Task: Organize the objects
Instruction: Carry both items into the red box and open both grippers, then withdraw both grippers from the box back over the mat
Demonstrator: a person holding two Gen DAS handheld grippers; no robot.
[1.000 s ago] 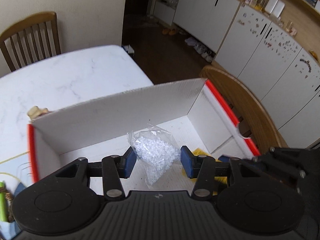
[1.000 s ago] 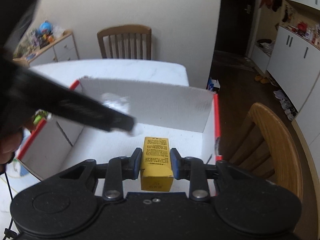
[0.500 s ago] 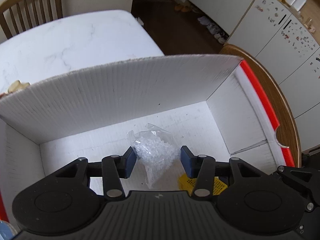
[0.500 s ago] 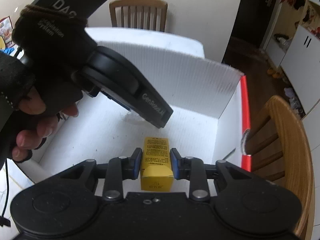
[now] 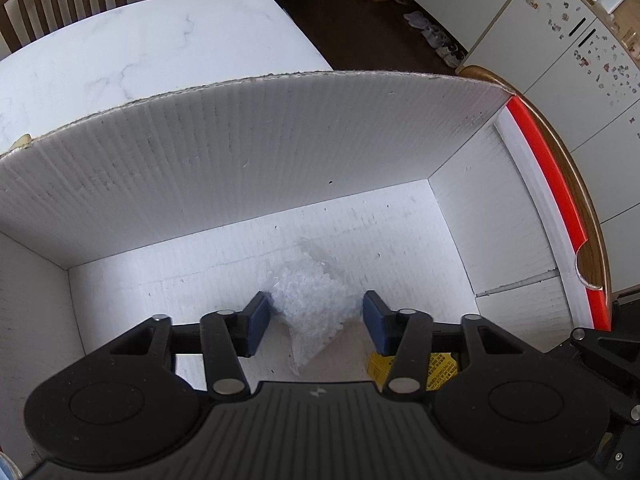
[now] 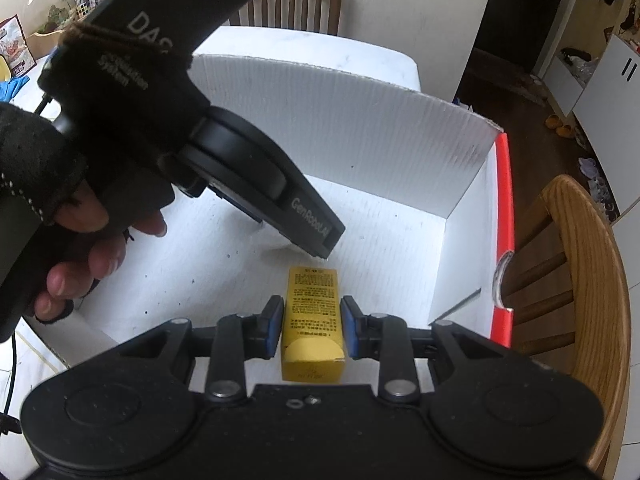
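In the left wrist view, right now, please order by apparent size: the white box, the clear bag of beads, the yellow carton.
1. White box, fills most of the view.
2. Clear bag of beads, between the opening left gripper pads.
3. Yellow carton, mostly hidden, so its rank is unsure.

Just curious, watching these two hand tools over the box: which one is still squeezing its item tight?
The right gripper: its fingers press the yellow box. The left gripper is opening, gaps showing beside the clear bag of white beads on the white bin floor.
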